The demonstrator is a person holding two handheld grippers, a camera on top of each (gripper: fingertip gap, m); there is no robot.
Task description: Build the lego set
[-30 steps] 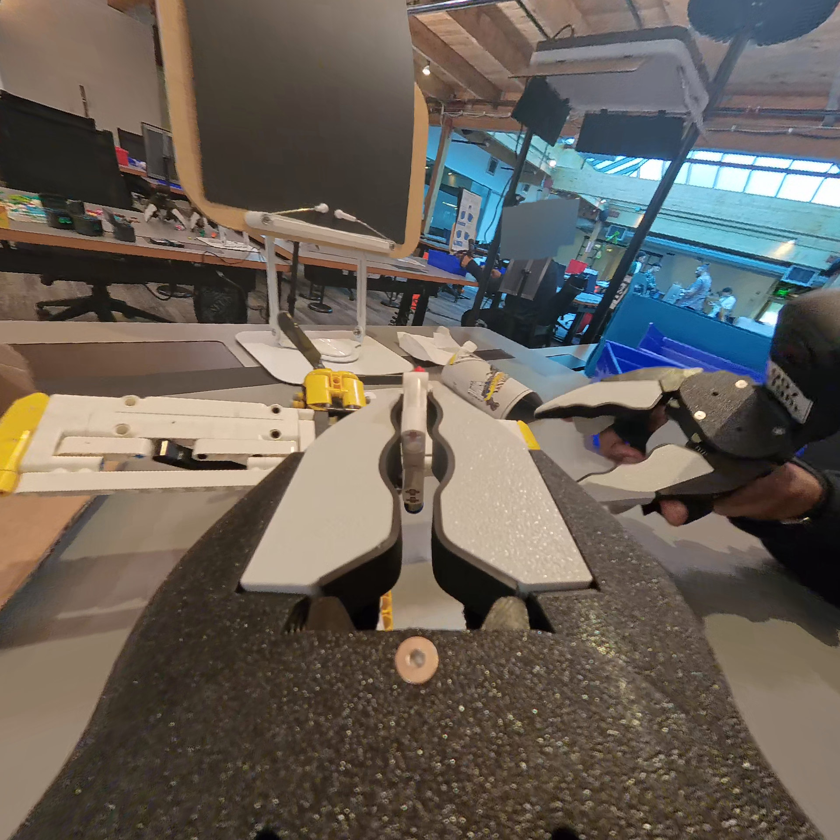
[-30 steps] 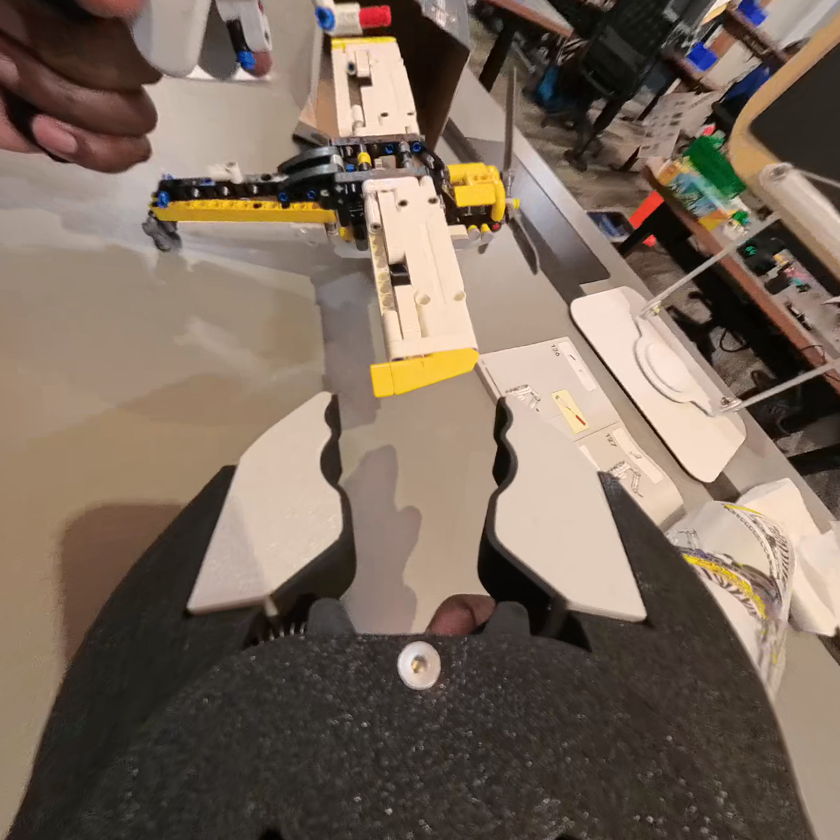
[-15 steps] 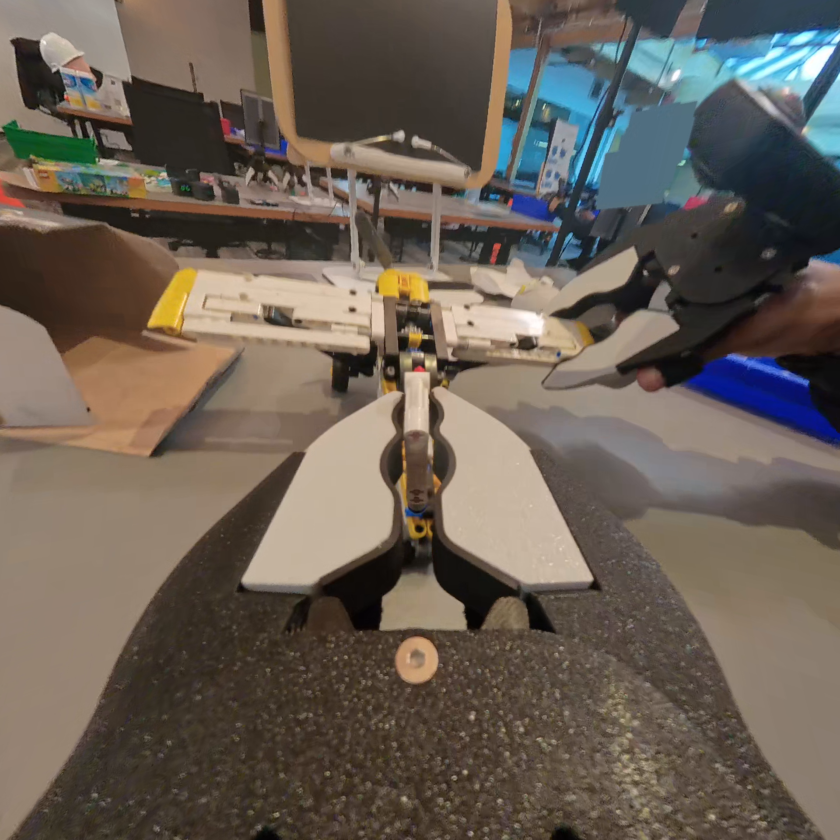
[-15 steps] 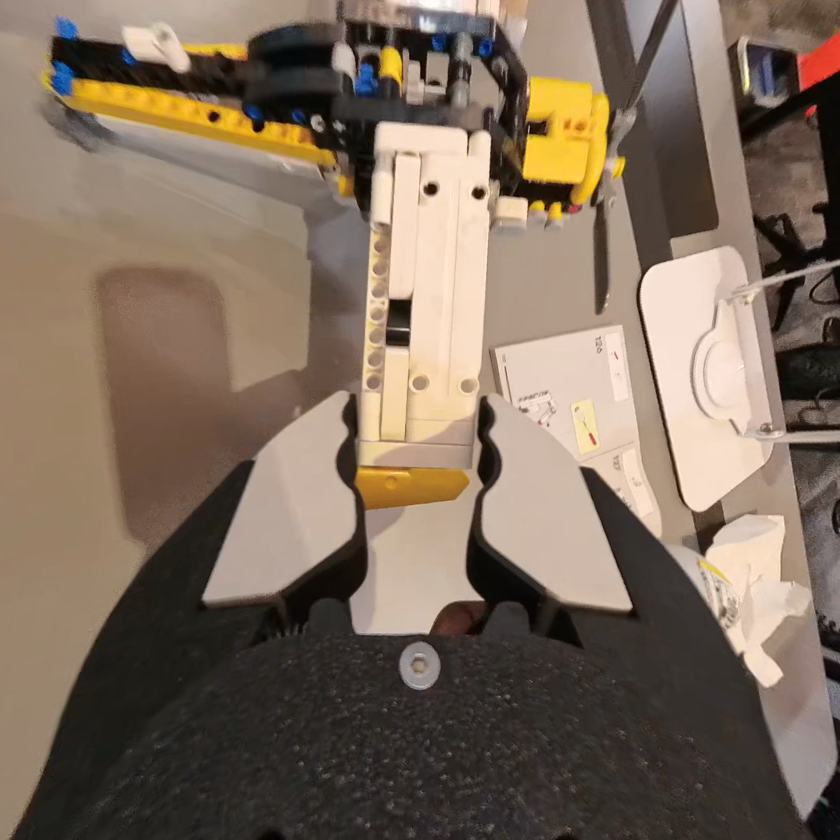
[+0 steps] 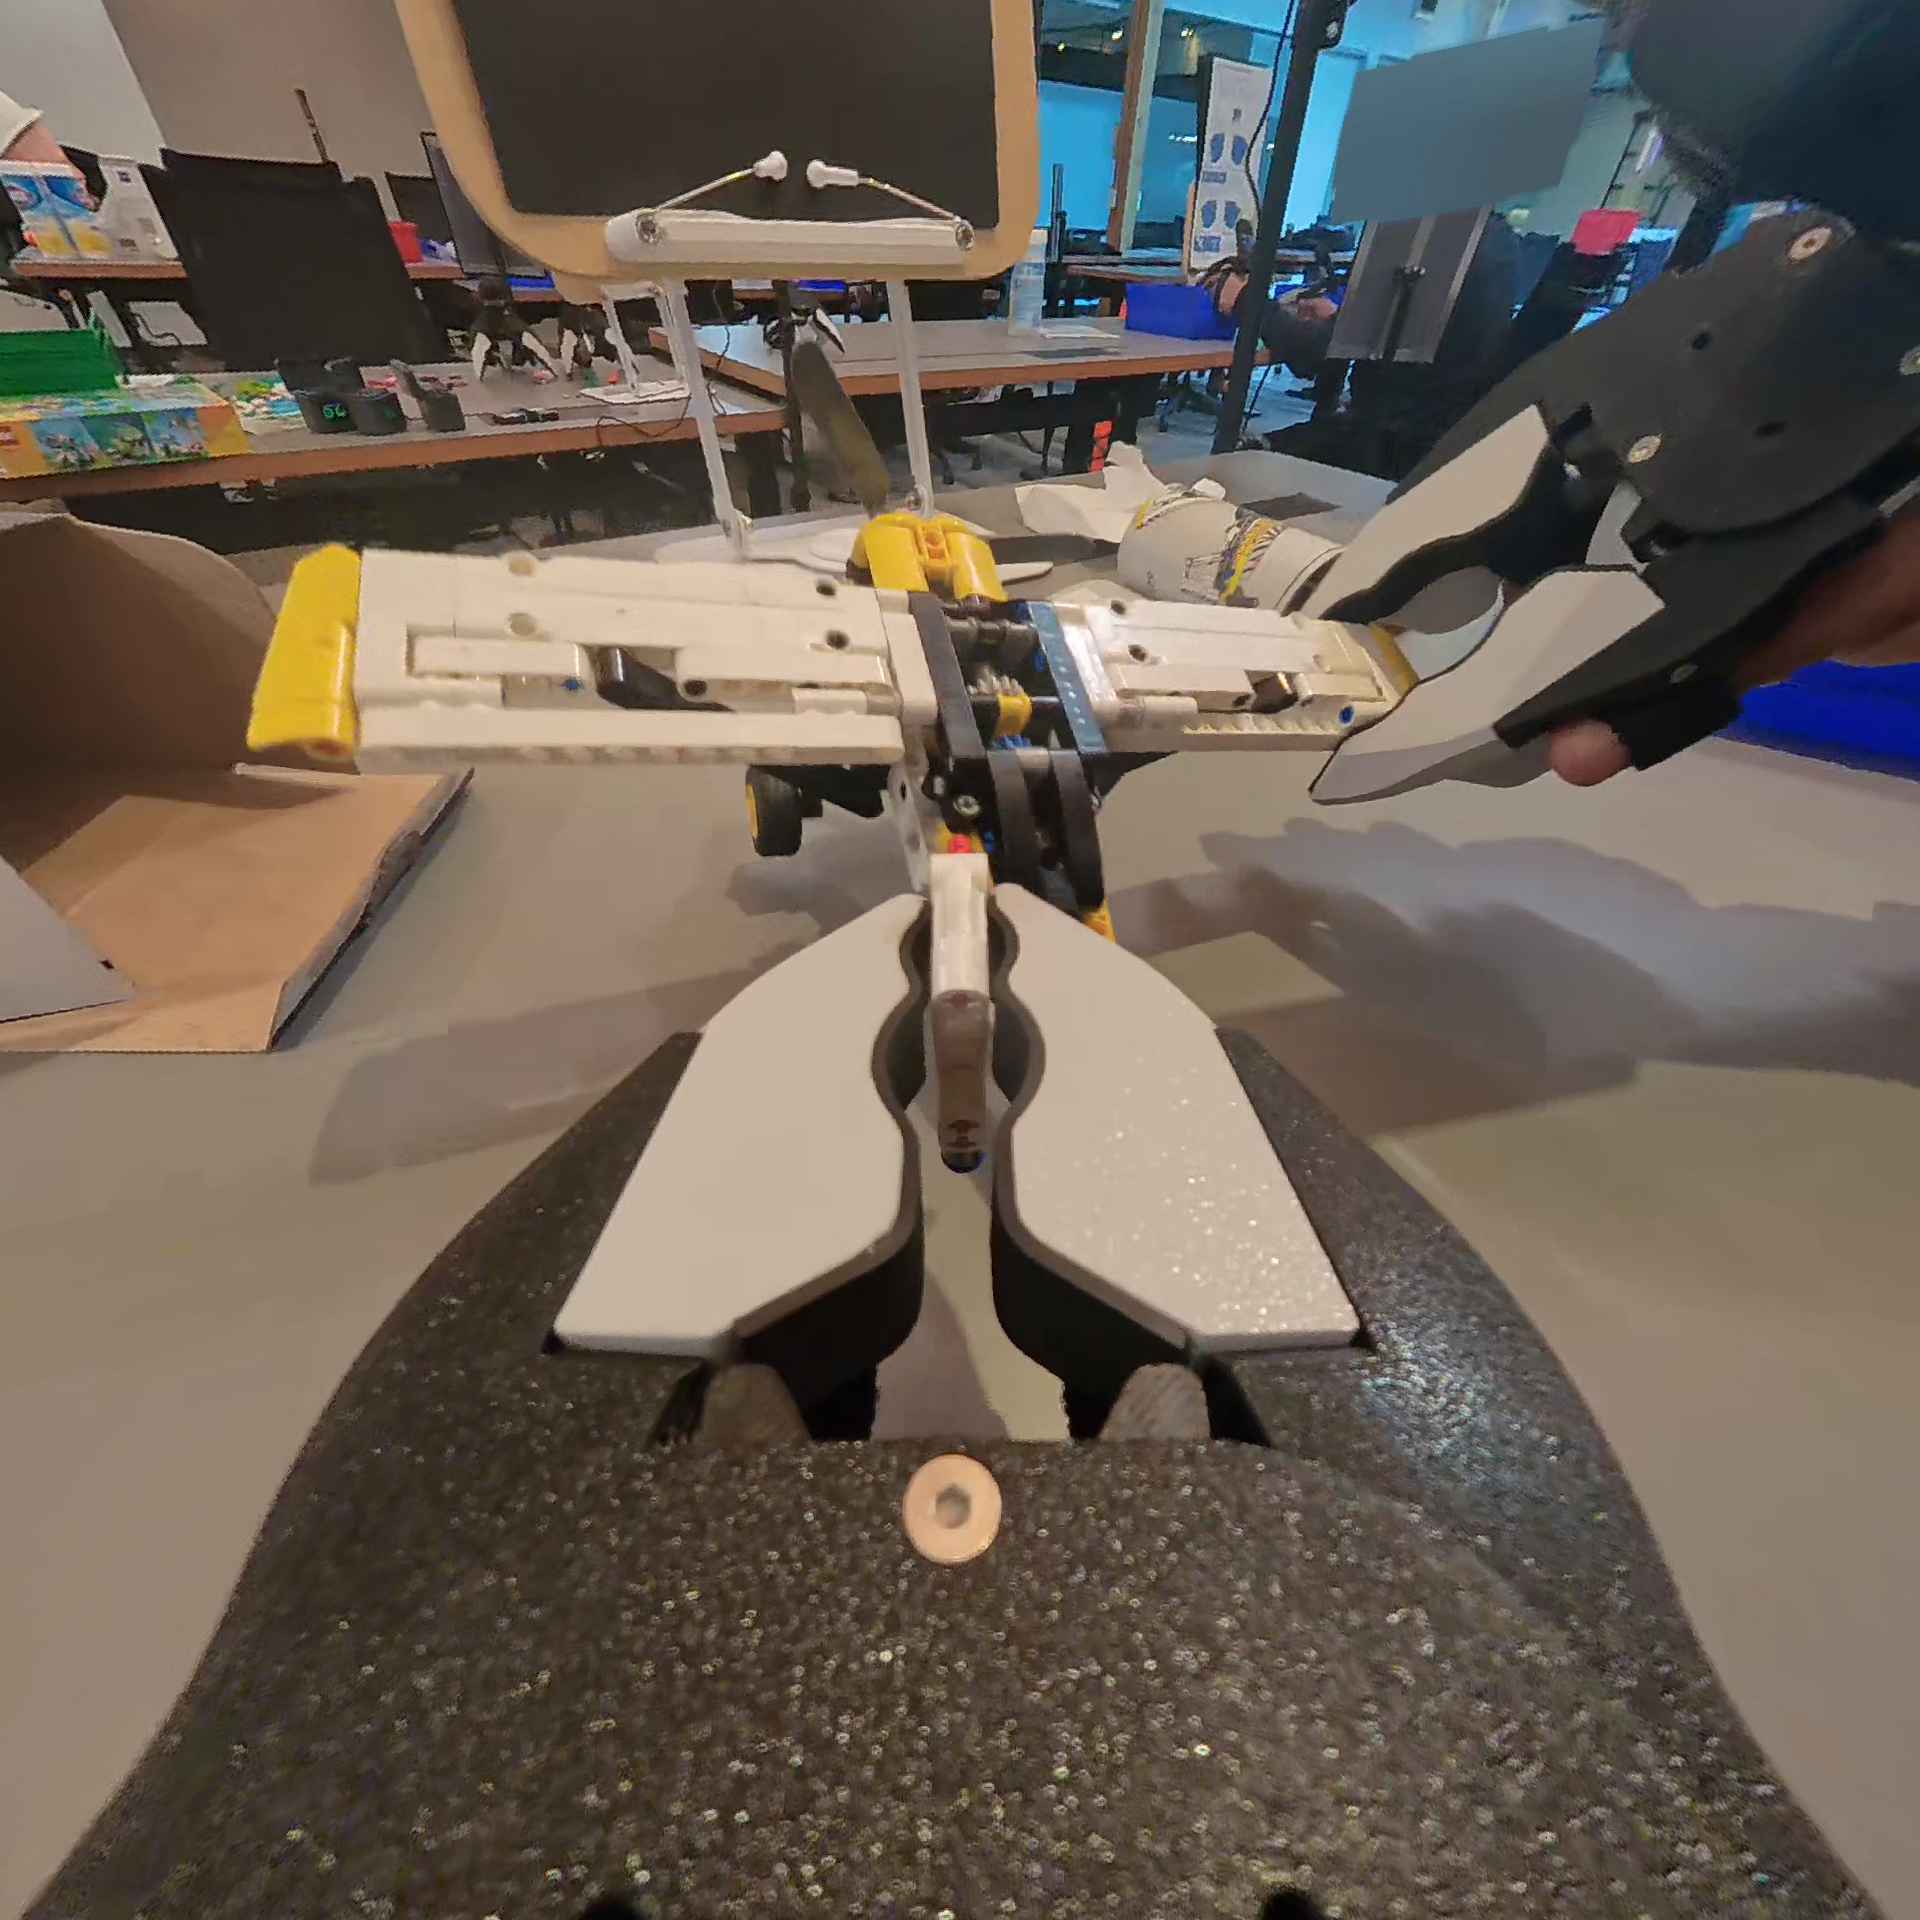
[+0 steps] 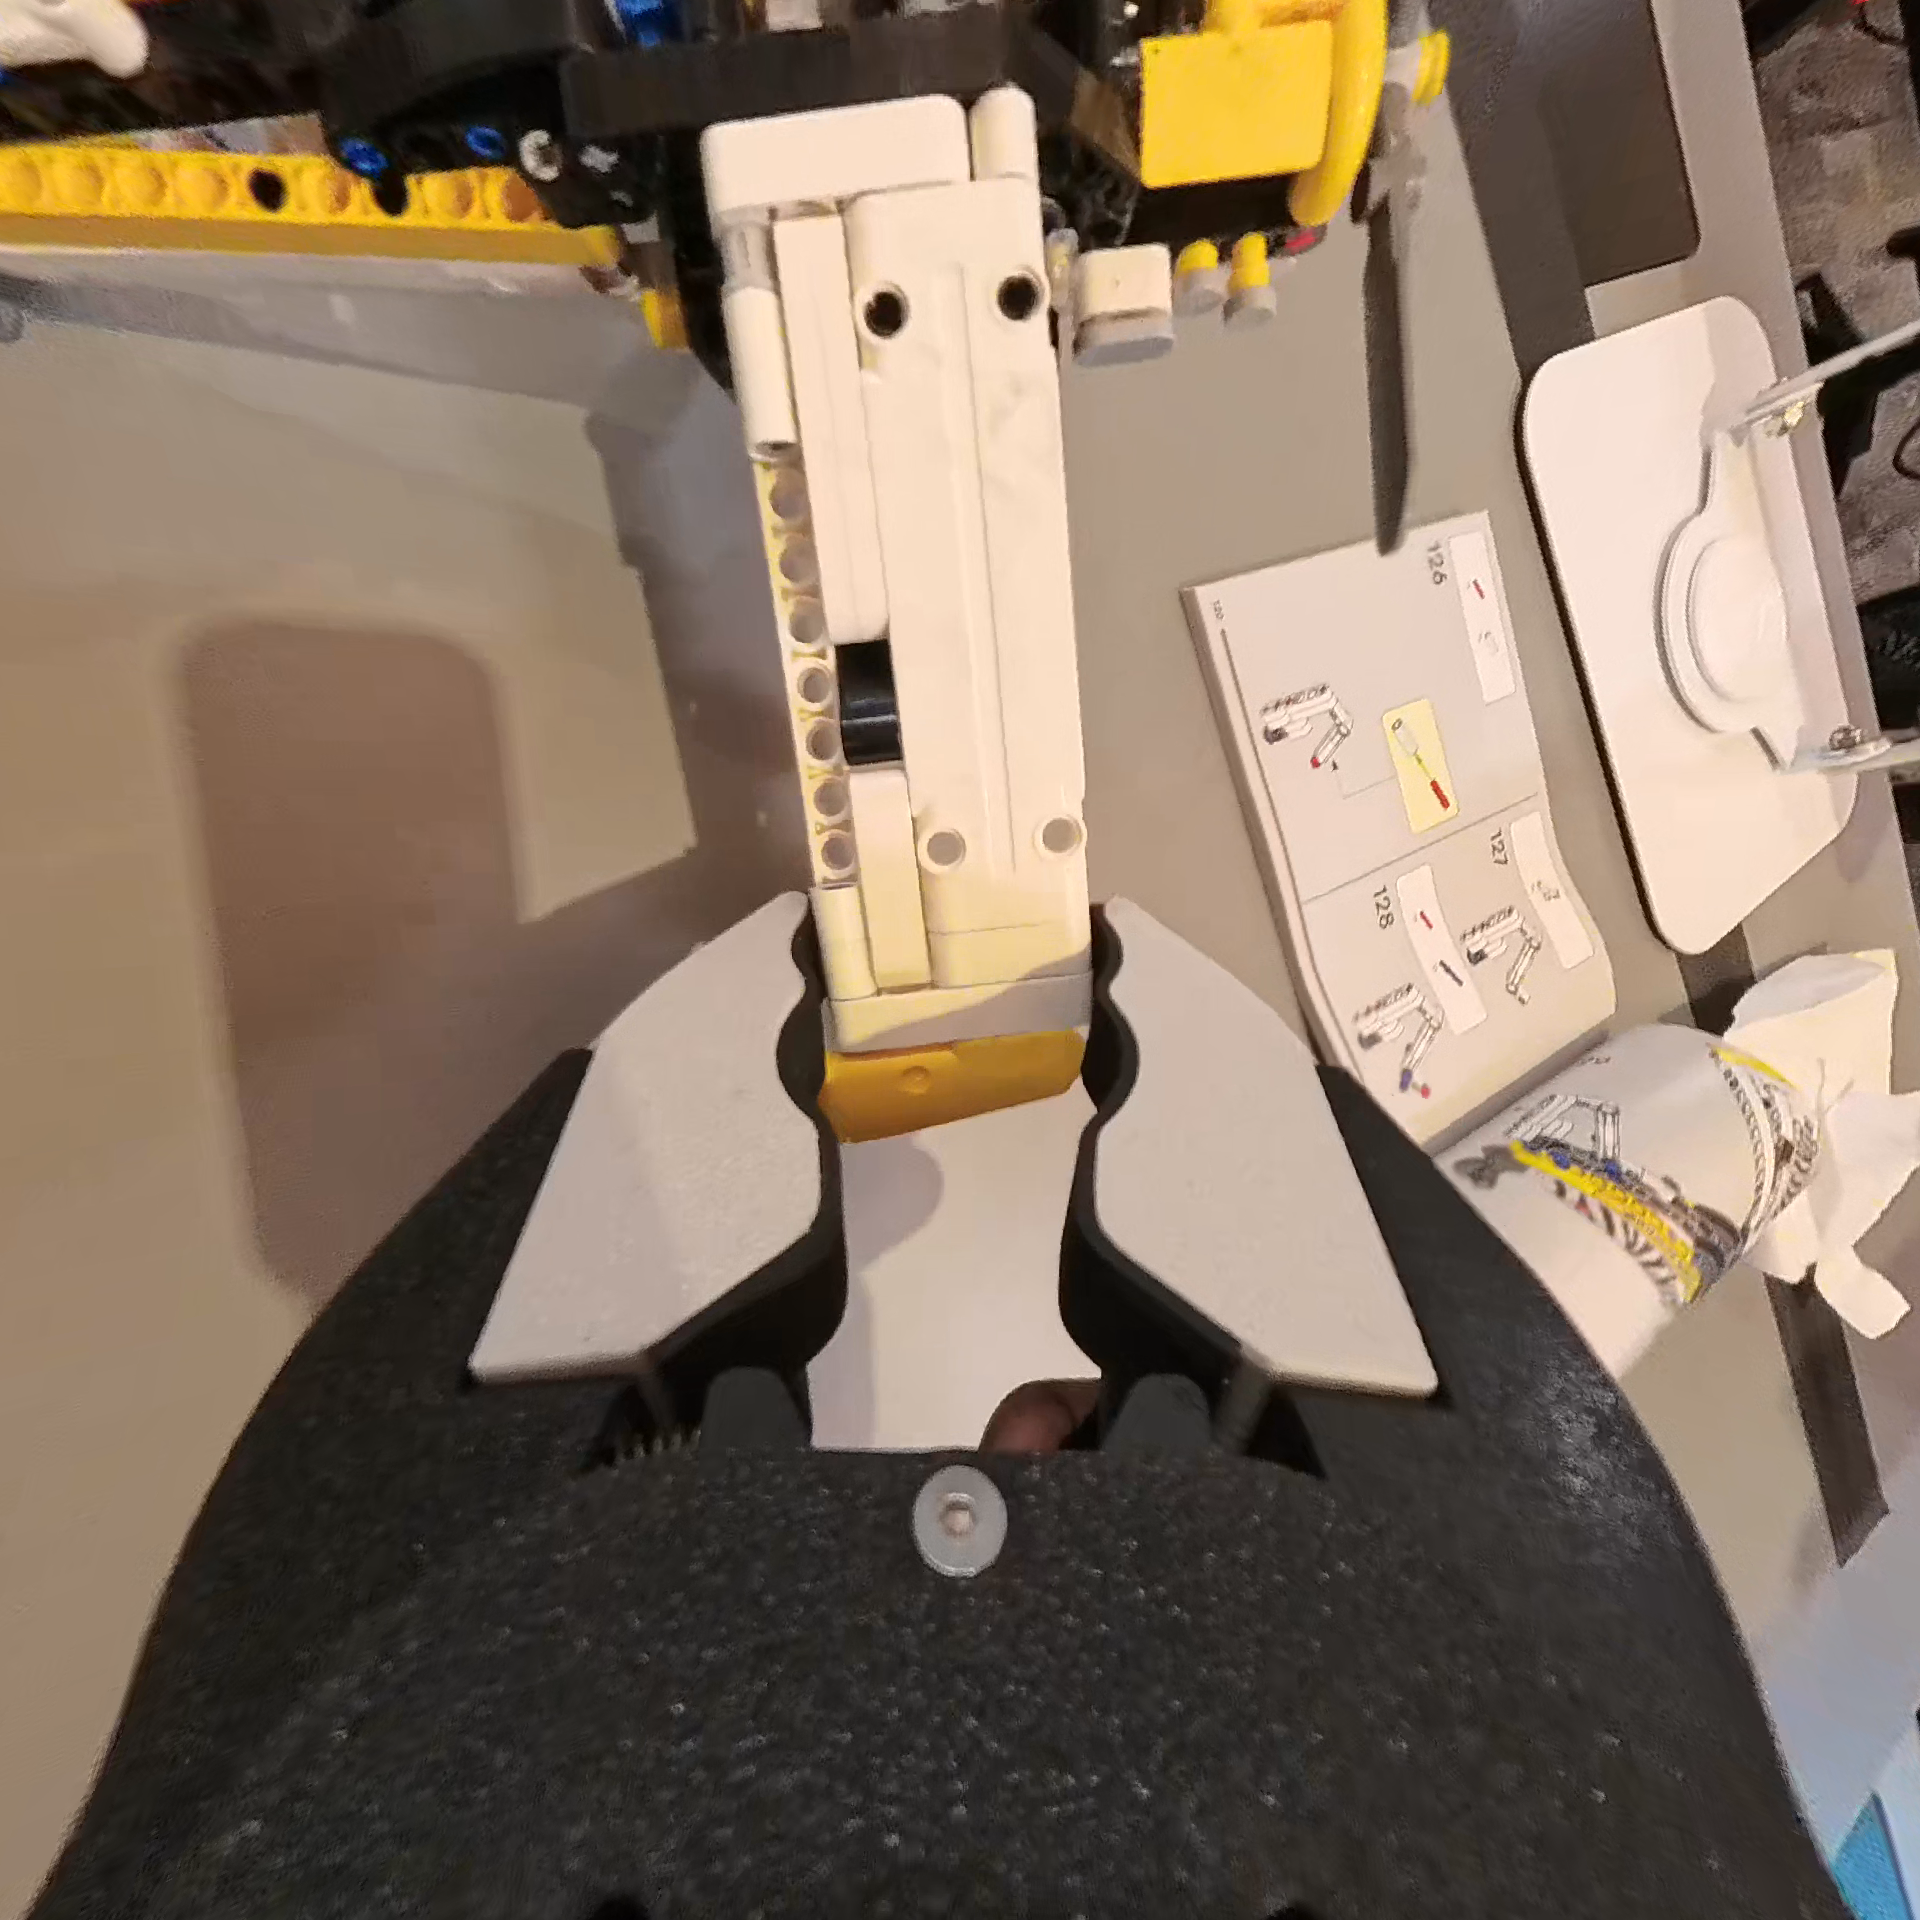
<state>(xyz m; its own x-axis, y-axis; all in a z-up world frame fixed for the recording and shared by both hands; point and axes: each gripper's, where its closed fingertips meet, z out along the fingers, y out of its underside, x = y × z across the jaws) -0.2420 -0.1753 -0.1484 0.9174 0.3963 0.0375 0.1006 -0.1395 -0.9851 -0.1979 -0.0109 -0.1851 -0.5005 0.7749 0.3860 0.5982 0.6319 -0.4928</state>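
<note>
Item 1: my left gripper, jaws narrow, both pads pressed on a slim white-and-grey tail piece of the brick-built model plane. The piece runs straight out between my fingertips toward the fuselage directly ahead.

Item 2: my right gripper, jaws set about as wide as the wing, closed on the white wing at its outer end, a pad against each long edge. The yellow wingtip sits just inside the jaws, behind the pads. From the left wrist view this same gripper shows ahead and to the right, at the end of that wing.

Item 3: the other wing, ahead and left of my left gripper, with a yellow tip at its far end.

Item 4: grey table beneath the model.

Item 5: open instruction booklet, flat on the table just right of my right gripper.

Item 6: white stand base, farther right of the booklet.

Item 7: cardboard box, to the left of my left gripper.
</note>
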